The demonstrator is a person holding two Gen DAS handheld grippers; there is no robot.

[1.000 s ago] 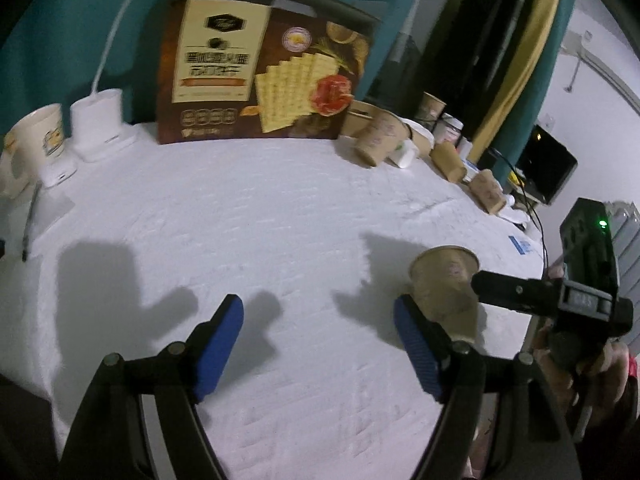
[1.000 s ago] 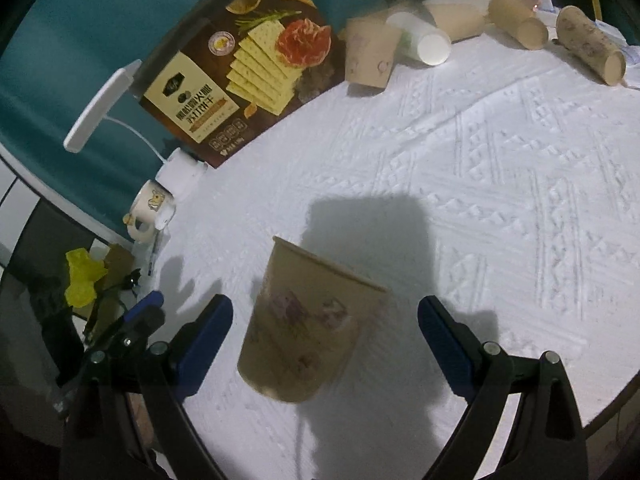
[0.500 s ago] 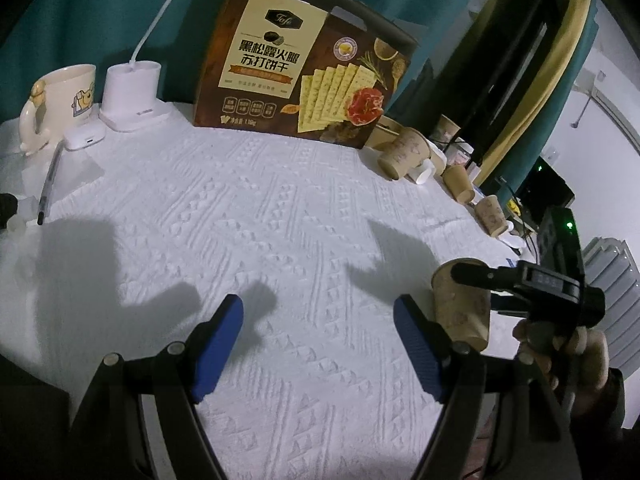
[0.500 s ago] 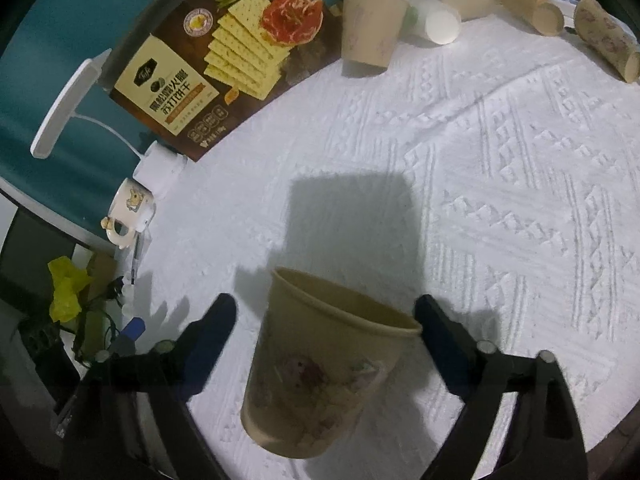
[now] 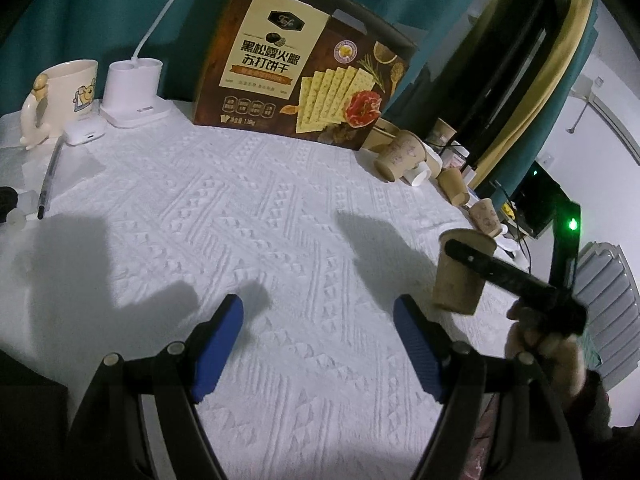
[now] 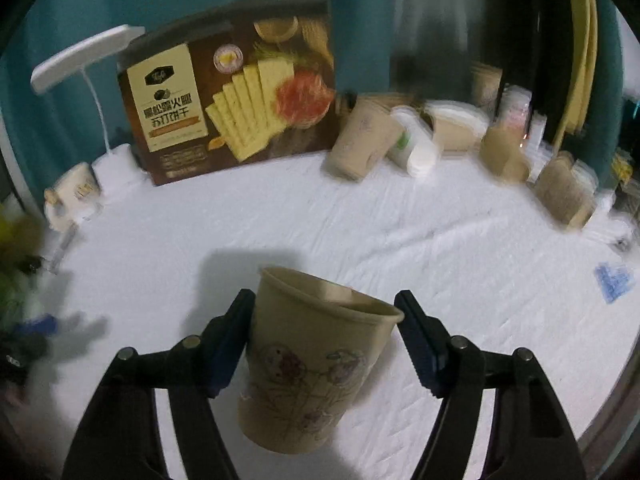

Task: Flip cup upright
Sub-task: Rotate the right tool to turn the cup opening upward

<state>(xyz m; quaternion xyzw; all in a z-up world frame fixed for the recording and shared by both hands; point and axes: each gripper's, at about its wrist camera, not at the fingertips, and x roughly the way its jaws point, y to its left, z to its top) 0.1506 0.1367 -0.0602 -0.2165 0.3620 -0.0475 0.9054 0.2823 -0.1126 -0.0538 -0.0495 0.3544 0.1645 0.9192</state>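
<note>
In the left wrist view, the left tool (image 5: 318, 350) has its two blue pads wide apart and nothing is between them; it hangs over the white desk (image 5: 240, 220). At the right side, the right tool (image 5: 500, 272) holds one brown paper cup (image 5: 458, 276) above the desk. The cup stands nearly upright, its long axis almost vertical and a little tilted, the wide mouth up and the narrow base down. One black finger (image 5: 492, 266) crosses the cup's upper part. At the back stand one cracker box (image 5: 304, 80), one mug (image 5: 60, 96) and one white lamp base (image 5: 134, 92). One pen (image 5: 48, 180) lies near the mug. At least five more paper cups (image 5: 400, 156) lie or stand along the far right edge; I cannot count them surely.

In the right wrist view, which is blurred at the back, the right tool (image 6: 326, 336) is clamped on the same cup (image 6: 316, 364), with a pad on each side just below the rim. The mouth points up and away from the camera, and the base points down, toward the camera. The cup has a flower drawing on its wall. Behind it I see the box (image 6: 228, 108), the lamp head (image 6: 84, 60) and about five other cups (image 6: 364, 140).
</note>
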